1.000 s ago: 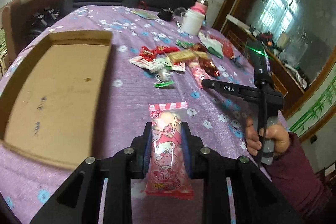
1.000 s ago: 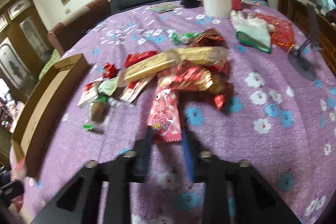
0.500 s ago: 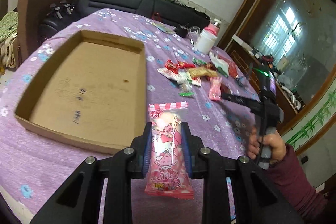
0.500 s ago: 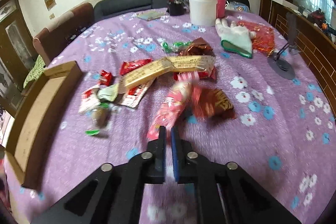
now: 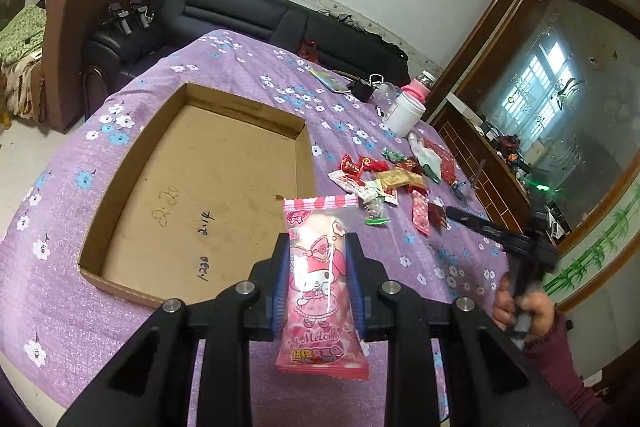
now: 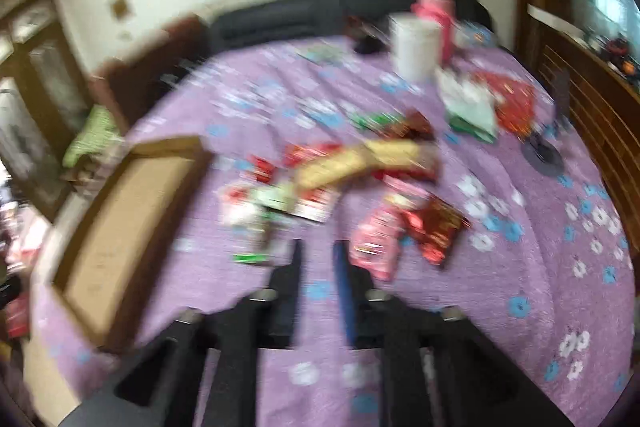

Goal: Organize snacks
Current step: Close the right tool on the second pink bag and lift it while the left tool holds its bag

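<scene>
right gripper (image 6: 318, 259) above a purple flowered tablecloth (image 6: 500, 267), blurred
its jaws were opening with nothing between them; just beyond the gripper lay a snack pile (image 6: 360, 183), a pink packet (image 6: 374, 239) nearest, a cardboard box (image 6: 124, 227) left of it.

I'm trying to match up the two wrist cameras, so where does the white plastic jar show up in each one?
Left wrist view: the white jar stands in the upper right, at the far end of the purple tablecloth, past the snack pile.
Right wrist view: the white jar is upper centre-right, blurred.
Shared landmark: the cardboard tray, centre-left in the left view, at the left edge in the right view.
</scene>
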